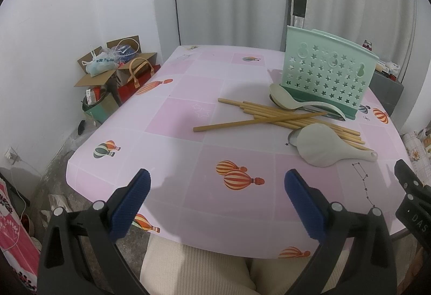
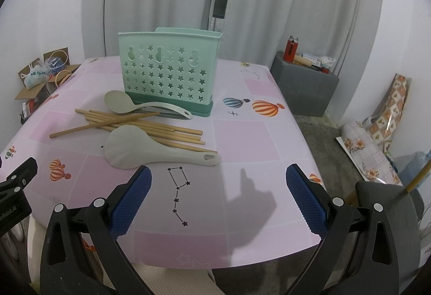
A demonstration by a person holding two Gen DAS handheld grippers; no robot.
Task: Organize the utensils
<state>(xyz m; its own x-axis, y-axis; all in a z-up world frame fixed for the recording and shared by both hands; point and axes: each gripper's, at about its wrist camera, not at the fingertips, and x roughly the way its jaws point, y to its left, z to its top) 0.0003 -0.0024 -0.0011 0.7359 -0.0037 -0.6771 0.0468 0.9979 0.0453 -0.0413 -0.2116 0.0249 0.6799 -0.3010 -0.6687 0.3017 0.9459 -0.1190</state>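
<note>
A mint green utensil holder (image 1: 327, 71) (image 2: 168, 71) with star holes stands upright on the pink table. In front of it lie several wooden chopsticks (image 1: 272, 118) (image 2: 129, 125), a grey-green spoon (image 1: 295, 100) (image 2: 134, 103) over a metal utensil, and a grey rice paddle (image 1: 323, 149) (image 2: 150, 150) face down. My left gripper (image 1: 216, 187) is open and empty above the table's near edge. My right gripper (image 2: 218, 184) is open and empty, just in front of the rice paddle.
The table (image 1: 172, 111) (image 2: 242, 138) has a pink balloon-print cloth. Cardboard boxes and bags (image 1: 115, 71) sit on the floor at the left. A grey box (image 2: 304, 87) with a red bottle stands at the right. White curtains hang behind.
</note>
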